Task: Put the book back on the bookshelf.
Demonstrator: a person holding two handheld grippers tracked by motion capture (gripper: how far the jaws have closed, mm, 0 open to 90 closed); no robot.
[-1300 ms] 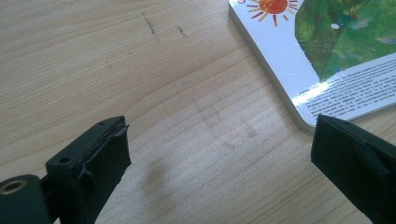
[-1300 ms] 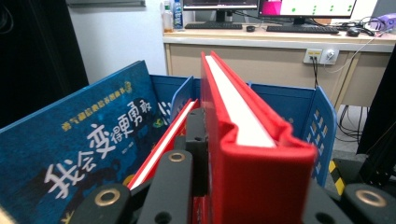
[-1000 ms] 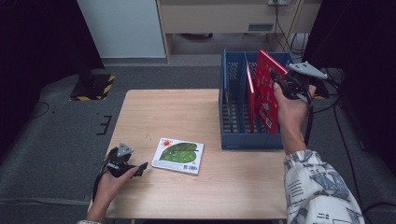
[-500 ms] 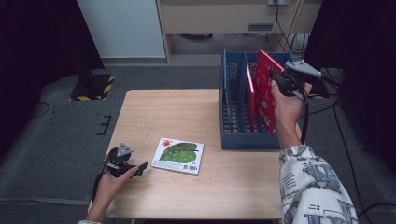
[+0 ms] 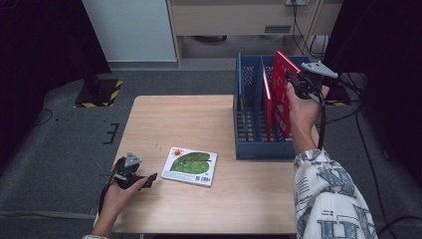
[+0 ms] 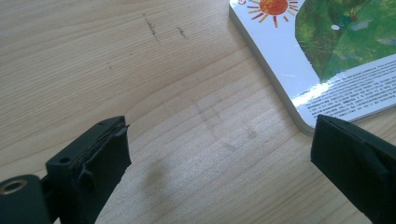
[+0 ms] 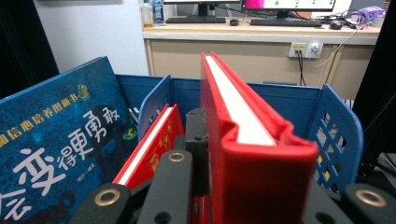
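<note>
A red hardcover book (image 5: 281, 94) stands upright over the right end of the blue slotted basket (image 5: 249, 142), with my right gripper (image 5: 298, 82) shut on its top edge. In the right gripper view the red book (image 7: 243, 126) sits clamped in the right gripper (image 7: 238, 186), its spine edge pointing away. A second, thinner red book (image 5: 267, 107) stands in the slot to its left. On the table lies a white picture book with a green leaf and a sun (image 5: 190, 166). My left gripper (image 5: 148, 179) rests open on the table just left of the picture book (image 6: 327, 51), with nothing between its pads (image 6: 95, 156).
A dark blue book (image 7: 56, 140) leans in the basket's left compartment, next to the thin red book (image 7: 152, 147). The basket wall (image 7: 338, 135) rises to the right. Beyond the table stand a beige desk (image 7: 261, 51) and a white cabinet (image 5: 132, 30).
My right hand has shifted slightly left and down with the red book over the basket. The left gripper and the picture book have stayed put.
</note>
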